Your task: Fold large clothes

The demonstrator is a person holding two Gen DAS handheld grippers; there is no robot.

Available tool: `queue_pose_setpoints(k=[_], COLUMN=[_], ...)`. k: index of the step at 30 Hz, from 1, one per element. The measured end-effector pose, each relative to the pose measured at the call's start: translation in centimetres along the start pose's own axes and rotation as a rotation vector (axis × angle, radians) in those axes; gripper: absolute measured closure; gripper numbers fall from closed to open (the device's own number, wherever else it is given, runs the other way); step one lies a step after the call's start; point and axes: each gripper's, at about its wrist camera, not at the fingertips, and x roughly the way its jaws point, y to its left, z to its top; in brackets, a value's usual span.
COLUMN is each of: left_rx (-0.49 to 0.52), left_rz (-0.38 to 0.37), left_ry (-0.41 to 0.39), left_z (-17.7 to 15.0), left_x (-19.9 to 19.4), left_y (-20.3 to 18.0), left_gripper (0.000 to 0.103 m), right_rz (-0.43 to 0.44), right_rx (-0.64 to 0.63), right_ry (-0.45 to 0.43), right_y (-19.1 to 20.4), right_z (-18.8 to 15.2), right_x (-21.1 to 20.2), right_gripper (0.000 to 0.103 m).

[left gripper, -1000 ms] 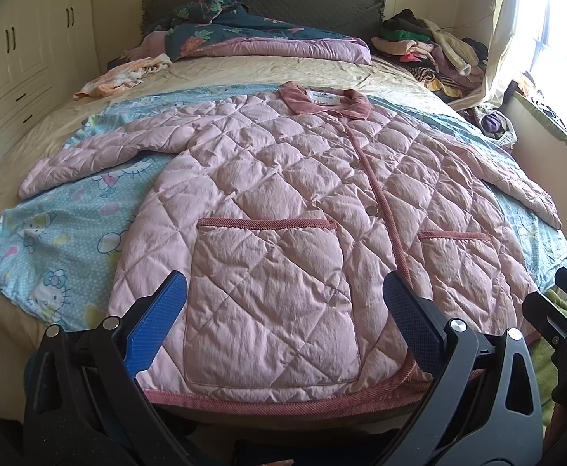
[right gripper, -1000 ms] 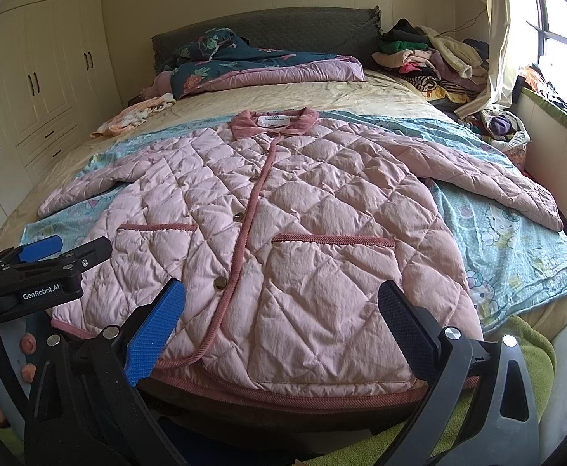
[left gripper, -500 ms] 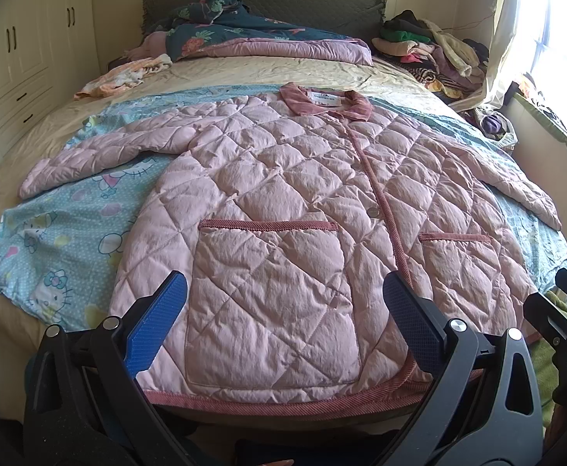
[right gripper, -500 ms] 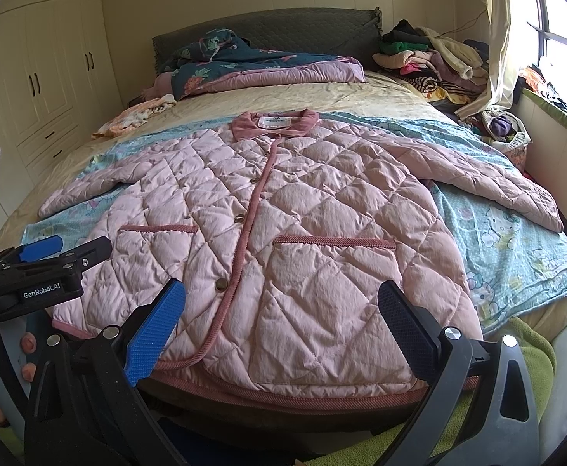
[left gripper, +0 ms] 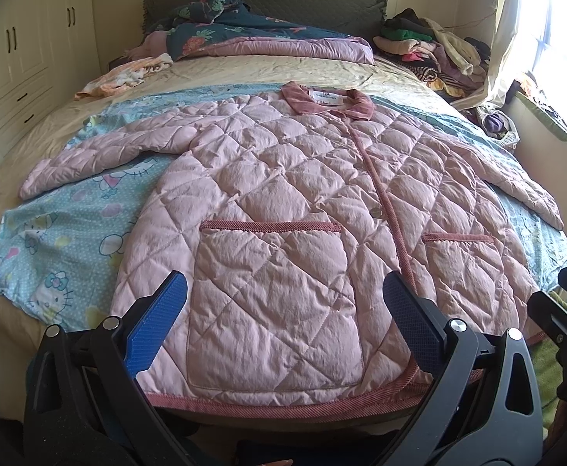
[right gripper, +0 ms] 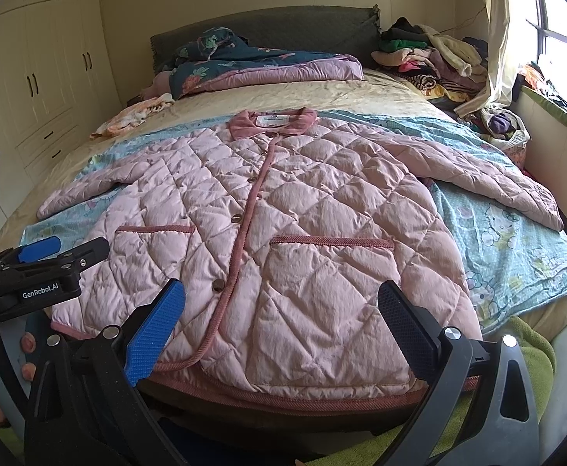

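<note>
A large pink quilted jacket (left gripper: pixel 283 202) lies flat and buttoned on the bed, collar far, hem at the near edge, sleeves spread to both sides. It also shows in the right wrist view (right gripper: pixel 283 240). My left gripper (left gripper: pixel 281 326) is open and empty, held just above the hem over the left pocket. My right gripper (right gripper: pixel 281 326) is open and empty above the hem by the right pocket. The left gripper also shows at the left edge of the right wrist view (right gripper: pixel 46 268).
The jacket rests on a blue cartoon-print sheet (left gripper: pixel 62 240) over a beige bed. A folded dark floral quilt (left gripper: pixel 267 35) and a heap of clothes (left gripper: pixel 430 50) lie at the headboard end. White wardrobes (right gripper: pixel 39 77) stand left, a window right.
</note>
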Motion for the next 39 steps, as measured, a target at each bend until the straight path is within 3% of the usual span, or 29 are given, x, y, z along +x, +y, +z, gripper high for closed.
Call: queue_pose_setpoints(k=[8,19,39], left_rx=[-0.020,-0.046,-0.034], left_rz=[0.018,0.048,0.041], left_ry=[0.013,0.003,0.014], left_z=[1.2,5.6,12.8], left_x=[0.9,2.5,7.0], left_y=[0.8,1.3,-2.1], left_gripper=[0.008,0.008,0.008], right_rz=[-0.020,-0.030,-0.020], right_rx=[0.007,0.004,0.053], right_ry=[-0.007,-0.024,-0.004], right_y=[-1.0,-2.0,-3.7], right_z=[2.0,6.3,13.0], right_x=[0.7,1.8,7.4], right_gripper=[0.004,0.004,0.004])
